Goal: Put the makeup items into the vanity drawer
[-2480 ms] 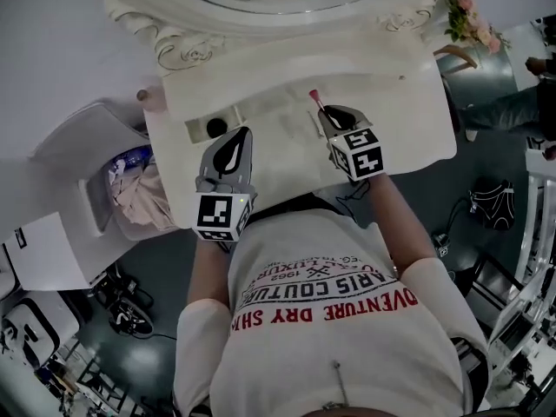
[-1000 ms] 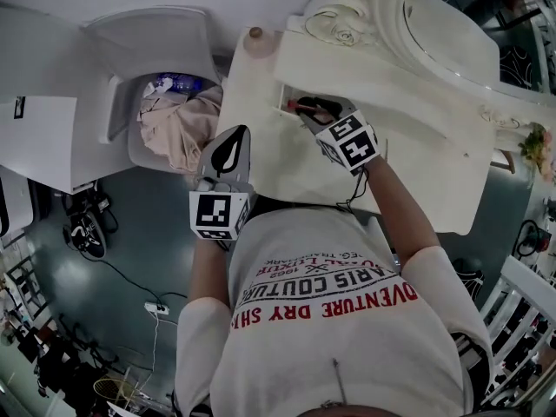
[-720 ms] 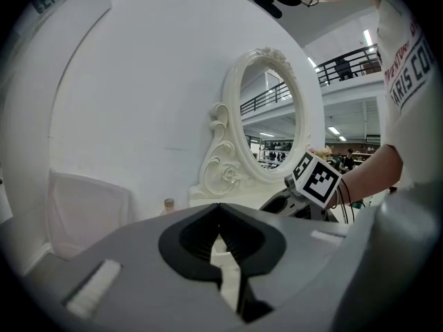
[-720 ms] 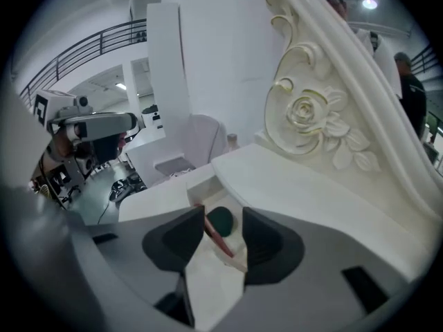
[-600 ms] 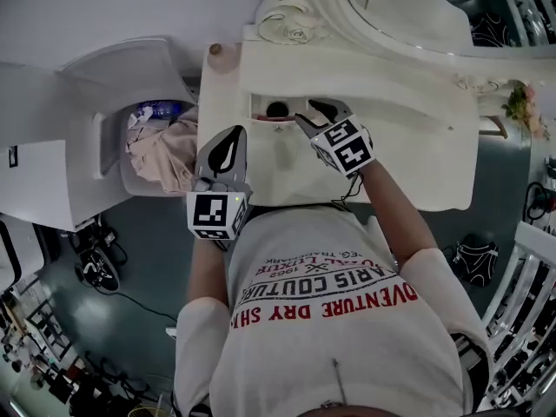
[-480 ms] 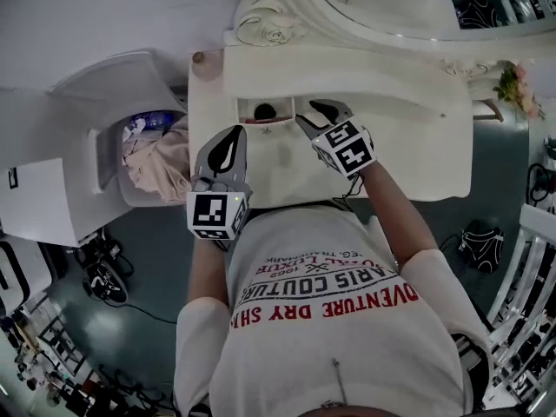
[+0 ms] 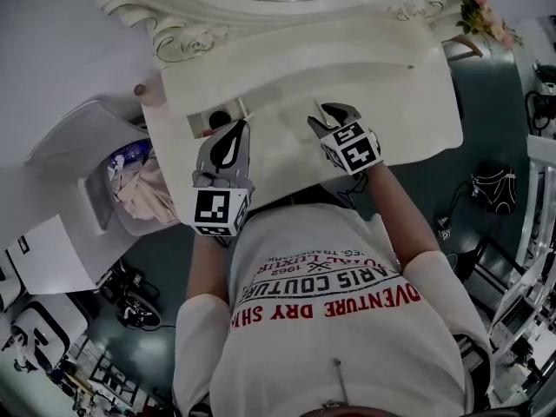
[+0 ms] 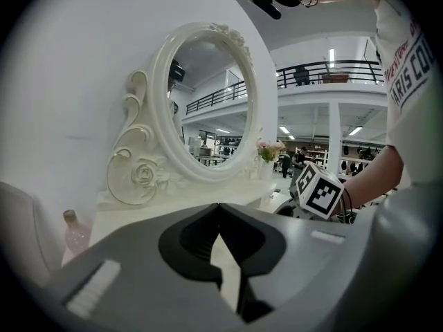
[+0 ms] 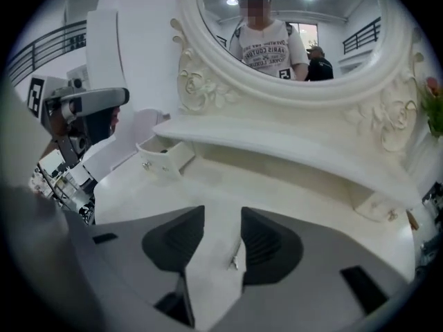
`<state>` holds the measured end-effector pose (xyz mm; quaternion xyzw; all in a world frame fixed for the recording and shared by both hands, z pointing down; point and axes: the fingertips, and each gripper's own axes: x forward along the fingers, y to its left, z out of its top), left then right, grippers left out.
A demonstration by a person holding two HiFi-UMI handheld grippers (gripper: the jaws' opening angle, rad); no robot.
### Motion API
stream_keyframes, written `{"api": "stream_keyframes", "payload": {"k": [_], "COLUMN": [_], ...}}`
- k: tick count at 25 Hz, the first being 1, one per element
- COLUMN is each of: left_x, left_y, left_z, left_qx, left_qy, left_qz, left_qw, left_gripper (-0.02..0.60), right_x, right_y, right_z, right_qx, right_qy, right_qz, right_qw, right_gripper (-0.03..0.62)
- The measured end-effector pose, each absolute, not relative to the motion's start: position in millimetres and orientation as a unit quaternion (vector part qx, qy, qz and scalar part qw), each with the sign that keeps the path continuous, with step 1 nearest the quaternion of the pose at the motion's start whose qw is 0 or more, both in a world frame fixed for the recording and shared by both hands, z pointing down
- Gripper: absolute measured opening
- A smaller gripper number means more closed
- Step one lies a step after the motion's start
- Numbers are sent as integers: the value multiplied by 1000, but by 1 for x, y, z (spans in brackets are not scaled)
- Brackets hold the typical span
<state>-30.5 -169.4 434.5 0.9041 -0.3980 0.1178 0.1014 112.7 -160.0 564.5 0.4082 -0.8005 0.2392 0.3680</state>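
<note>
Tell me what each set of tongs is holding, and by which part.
Nothing is held. The left tongs are shut with nothing between them; the right tongs stand open and empty above the vanity top.

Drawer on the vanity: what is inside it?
In the open drawer a dark round item and a reddish item show. The left gripper covers the drawer's right part, so anything there is hidden.
</note>
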Motion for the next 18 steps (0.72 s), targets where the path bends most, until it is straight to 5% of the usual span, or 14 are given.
{"api": "stream_keyframes", "payload": {"k": [15,18], "left_x": [3,3], "left_y": [-167,-165], "left_z": [467,470], "left_qx": [905,903], "left_qy": [-377,-382], "left_qz": [145,145], "left_qw": [130,133], "left_gripper": [9,9], "right_x": [145,146], "right_y": [-131,-131], "right_z": [627,629], "right_qx": [413,396], "right_qy": [-754,-759], "right_qz": [290,274], "right_qw": [421,439], "right_gripper": [136,55]}}
